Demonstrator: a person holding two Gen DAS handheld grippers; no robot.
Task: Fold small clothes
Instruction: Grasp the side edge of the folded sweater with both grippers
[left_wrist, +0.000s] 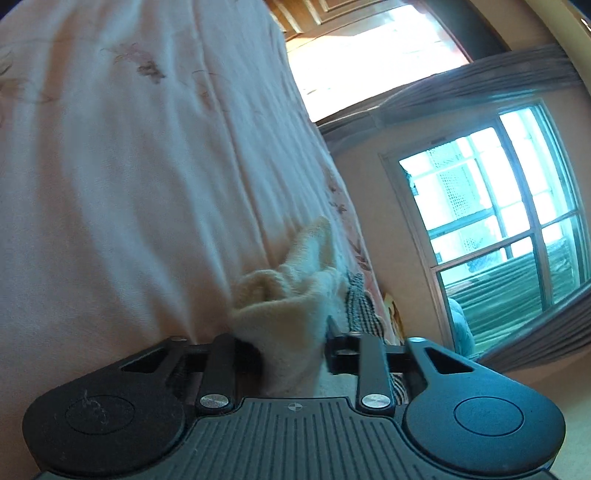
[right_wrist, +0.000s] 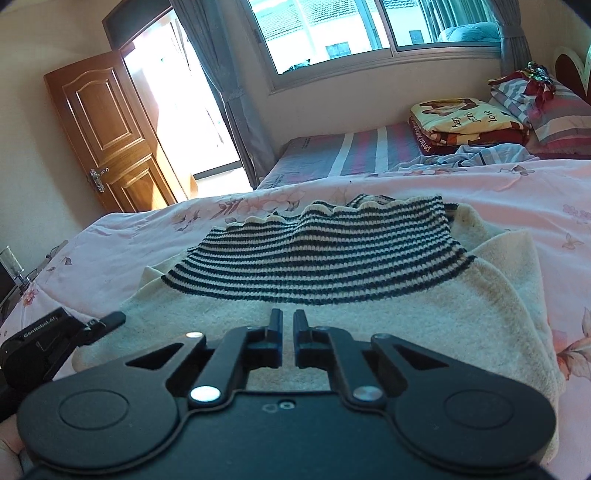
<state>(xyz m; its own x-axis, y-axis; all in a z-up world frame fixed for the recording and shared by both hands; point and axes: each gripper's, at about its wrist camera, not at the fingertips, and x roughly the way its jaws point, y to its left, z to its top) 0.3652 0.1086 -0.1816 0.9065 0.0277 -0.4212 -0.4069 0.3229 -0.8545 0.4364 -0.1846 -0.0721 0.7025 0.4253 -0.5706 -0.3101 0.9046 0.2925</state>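
Two wrist views of a small cream sweater with a black-and-white striped collar, lying on the pink floral bedspread across the centre of the right wrist view. In the left wrist view, lower centre, my left gripper has a bunched cream fold of the garment between its fingers; they appear closed on the cloth, though the fabric hides the contact itself. In the right wrist view my right gripper sits low over the cream body just below the striped band, fingers drawn nearly together with a thin gap and nothing visibly between them. I judge the knit light, soft and limp: it should drape and sag from any single pinch and stretch rather than slide, with no risk of breakage. The firmer purchase is probably at a hem or shoulder edge, pinching both layers, not the loose middle, which would merely bunch. A window and wooden door occupy the upper frame.
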